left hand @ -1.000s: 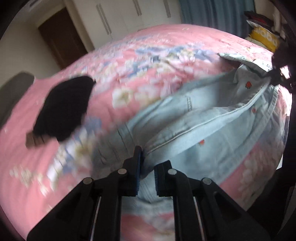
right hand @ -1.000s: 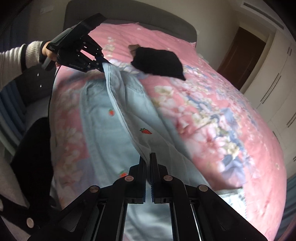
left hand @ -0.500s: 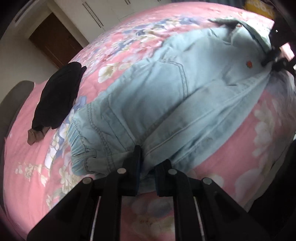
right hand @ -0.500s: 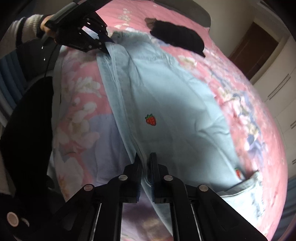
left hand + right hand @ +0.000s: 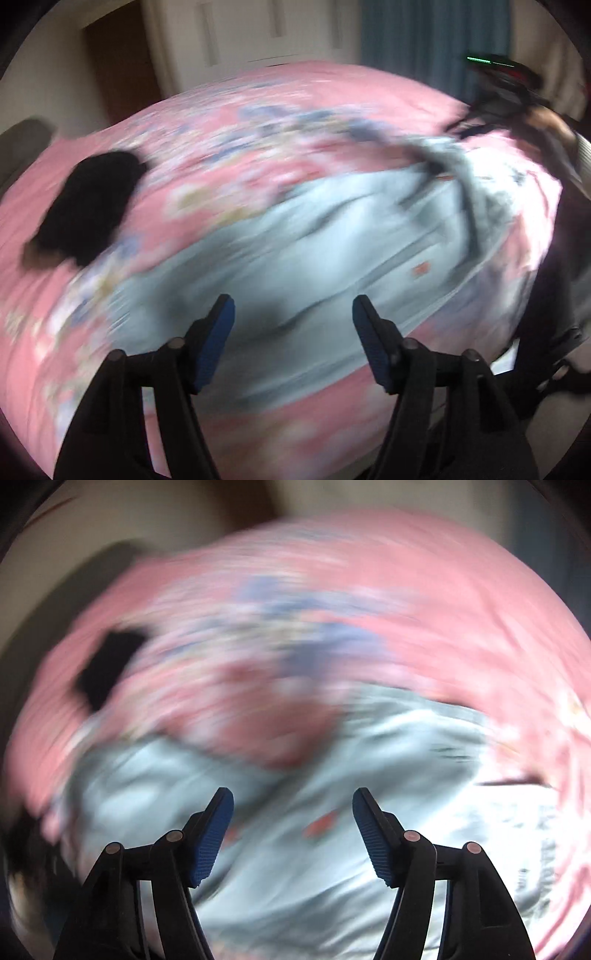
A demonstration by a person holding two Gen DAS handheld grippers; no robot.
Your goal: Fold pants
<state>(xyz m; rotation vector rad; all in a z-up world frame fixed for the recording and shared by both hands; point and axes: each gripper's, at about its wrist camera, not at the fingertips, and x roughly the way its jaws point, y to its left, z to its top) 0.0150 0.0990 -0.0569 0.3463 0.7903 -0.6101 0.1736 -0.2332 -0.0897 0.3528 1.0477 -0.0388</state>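
Pink flowered bedding (image 5: 258, 122) fills both blurred views, with a door and white cupboards behind it in the left wrist view. On the bedding the light blue pants (image 5: 314, 258) are spread, and a black garment (image 5: 88, 210) lies apart from them on the far left side.

Both claws are seen with their fingers spread wide and nothing is held between them. The left gripper (image 5: 291, 332) hangs above the near part of the pants; the cloth lies below and ahead of its blue pads (image 5: 216, 343). The right gripper (image 5: 293, 825) is also above the pale cloth (image 5: 332, 849), where a small red mark (image 5: 319, 823) can be made out.

In the left wrist view the long axis of the pants runs from low left to upper right, away from the left claw and toward the person's other hand (image 5: 509, 96) at the far end. So each claw seems to be nearest to its own end of the garment. For the coming fold, one end will probably have to be carried along this axis toward the other. Which end is the waist cannot be told, because of the blur.
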